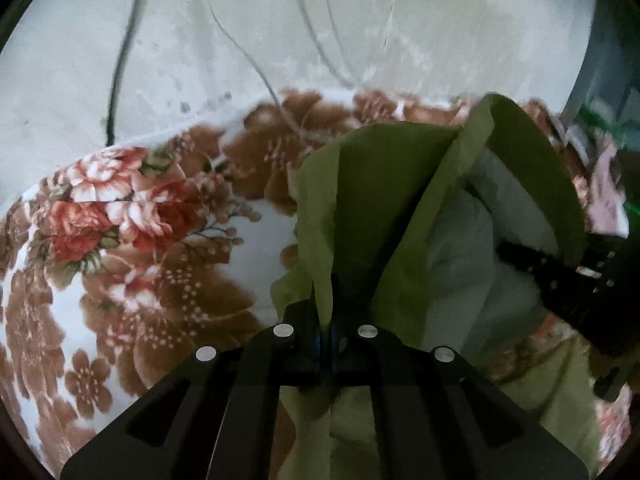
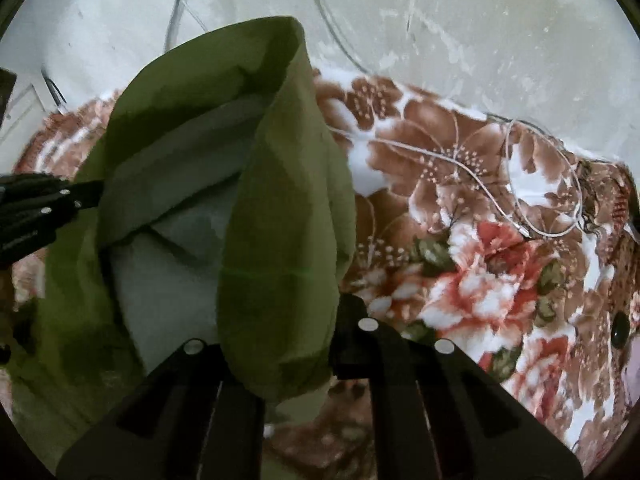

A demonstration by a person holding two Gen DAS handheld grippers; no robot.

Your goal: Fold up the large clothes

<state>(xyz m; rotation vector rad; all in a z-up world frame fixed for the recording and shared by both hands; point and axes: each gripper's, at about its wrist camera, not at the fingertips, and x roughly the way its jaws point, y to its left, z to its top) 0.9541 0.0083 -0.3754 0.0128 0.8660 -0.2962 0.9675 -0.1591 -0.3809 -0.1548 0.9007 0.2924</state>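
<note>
An olive-green garment (image 1: 372, 200) with a pale grey-green inner side hangs lifted over a floral blanket (image 1: 132, 240). My left gripper (image 1: 326, 320) is shut on a bunched edge of the garment. My right gripper (image 2: 280, 344) is shut on another edge of the same garment (image 2: 280, 220), which drapes over and hides its fingertips. The right gripper's black body shows in the left wrist view (image 1: 580, 280). The left gripper shows in the right wrist view (image 2: 44, 208) at the left edge, at the cloth. The garment is stretched between the two grippers.
The brown, red and white floral blanket (image 2: 480, 280) covers the bed. A thin white cable (image 2: 532, 200) lies looped on it at the right. A stained pale wall (image 1: 280, 20) with hanging wires stands behind. A dark object (image 1: 612, 40) is at the far right.
</note>
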